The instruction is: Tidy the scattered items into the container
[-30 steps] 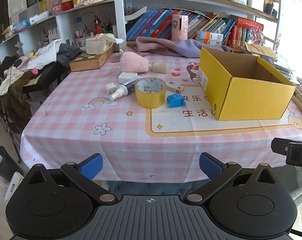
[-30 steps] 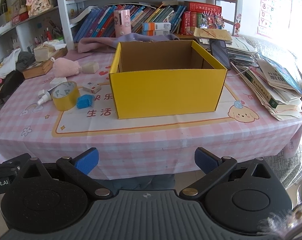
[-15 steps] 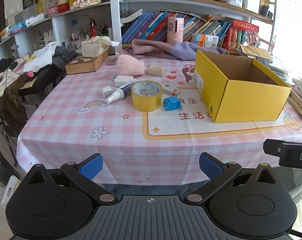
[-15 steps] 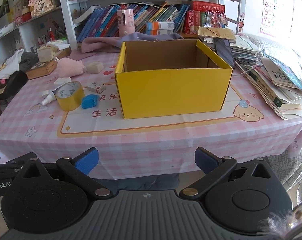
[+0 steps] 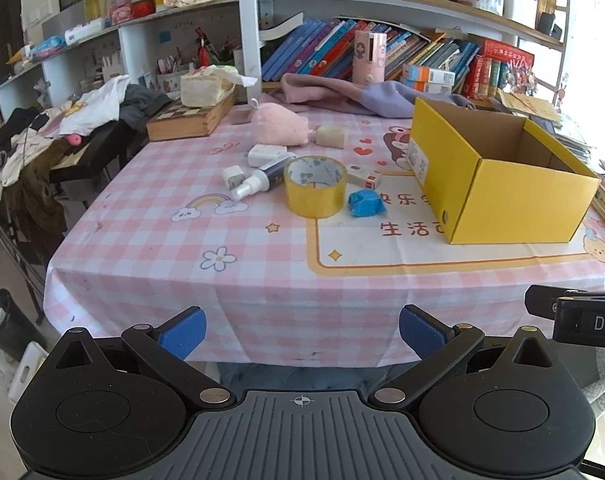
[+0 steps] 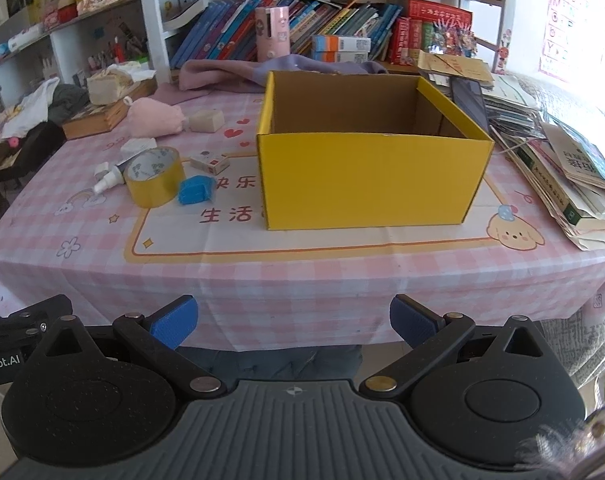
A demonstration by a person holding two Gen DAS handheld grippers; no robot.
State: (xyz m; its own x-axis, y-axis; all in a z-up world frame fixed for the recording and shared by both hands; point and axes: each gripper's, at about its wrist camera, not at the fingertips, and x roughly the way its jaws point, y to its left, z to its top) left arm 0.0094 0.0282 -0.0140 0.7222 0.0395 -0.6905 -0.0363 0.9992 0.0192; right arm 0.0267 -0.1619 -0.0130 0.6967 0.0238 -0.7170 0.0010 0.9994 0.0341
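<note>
An open yellow cardboard box (image 5: 498, 188) (image 6: 366, 184) stands on the pink checked tablecloth and looks empty. Left of it lie a yellow tape roll (image 5: 315, 186) (image 6: 153, 178), a blue crumpled item (image 5: 365, 203) (image 6: 196, 191), a small spray bottle (image 5: 258, 182) (image 6: 108, 178), a small white-red carton (image 5: 365, 178) (image 6: 209, 161), a white charger (image 5: 267, 154), a small white cube (image 5: 233, 175), a beige block (image 5: 331, 136) (image 6: 206, 121) and a pink plush pouch (image 5: 278, 128) (image 6: 154, 117). My left gripper (image 5: 302, 330) and right gripper (image 6: 292, 320) are open and empty, both in front of the table's near edge.
A wooden chess box (image 5: 188, 120) with a tissue pack sits at the back left. A purple cloth (image 5: 342, 94) lies along the back. Stacked books and papers (image 6: 562, 168) fill the right edge. Bookshelves stand behind. A cluttered side table (image 5: 62, 136) is at the left.
Both grippers have pulled back and risen a little, so the table looks smaller and farther. Nothing on the table has moved. Both grippers stay open.
</note>
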